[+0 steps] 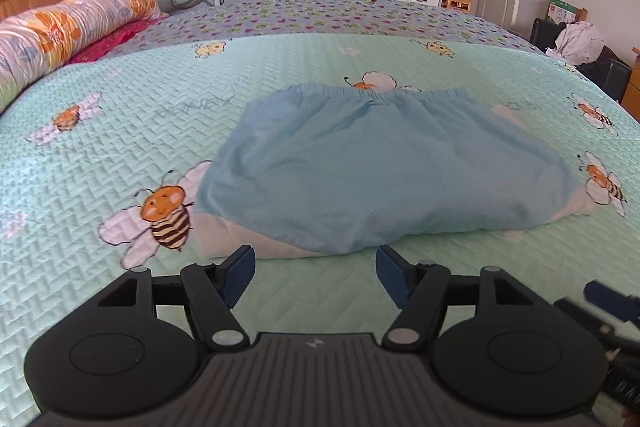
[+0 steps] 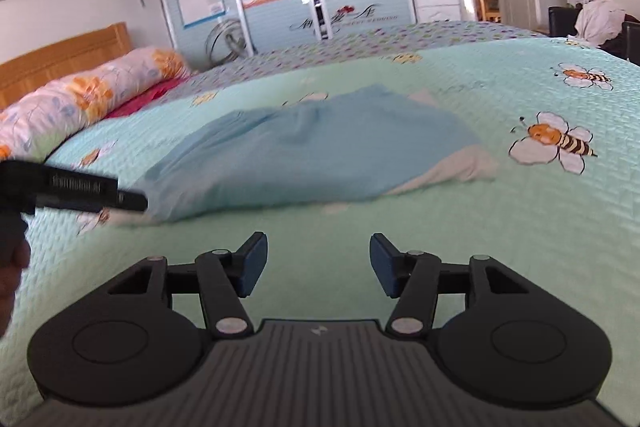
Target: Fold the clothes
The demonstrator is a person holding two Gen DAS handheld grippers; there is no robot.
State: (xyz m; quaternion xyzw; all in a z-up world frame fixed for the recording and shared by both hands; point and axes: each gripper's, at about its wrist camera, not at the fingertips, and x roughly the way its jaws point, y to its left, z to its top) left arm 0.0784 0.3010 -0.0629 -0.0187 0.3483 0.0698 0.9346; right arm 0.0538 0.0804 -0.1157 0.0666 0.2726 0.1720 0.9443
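1. Left gripper (image 1: pixel 315 269): jaws spread, nothing between the blue pads, hanging just short of the near edge of the shorts (image 1: pixel 384 163).
2. Right gripper (image 2: pixel 318 263): jaws spread too, pads bare, hanging over bare quilt (image 2: pixel 520 267) with a clear gap to the cloth.
3. The shorts lie dead ahead of both tools, flat on the quilt, folded into a rounded light-blue bundle. The elastic waistband (image 1: pixel 376 93) sits at the far side; the folded edge faces the grippers.
4. Long axis runs side to side across both views, so the two ends sit out to the left and right of the tools.
5. Left looks the nearer hand; its pads sit close to the pale lining (image 1: pixel 256 247) peeking out at the near left corner. In the right view the shorts (image 2: pixel 304 155) sit ahead and to the left.
6. My read: the next fold wants a pinch at one end, carried across to the other.
7. Containers: none in reach, nothing to report.
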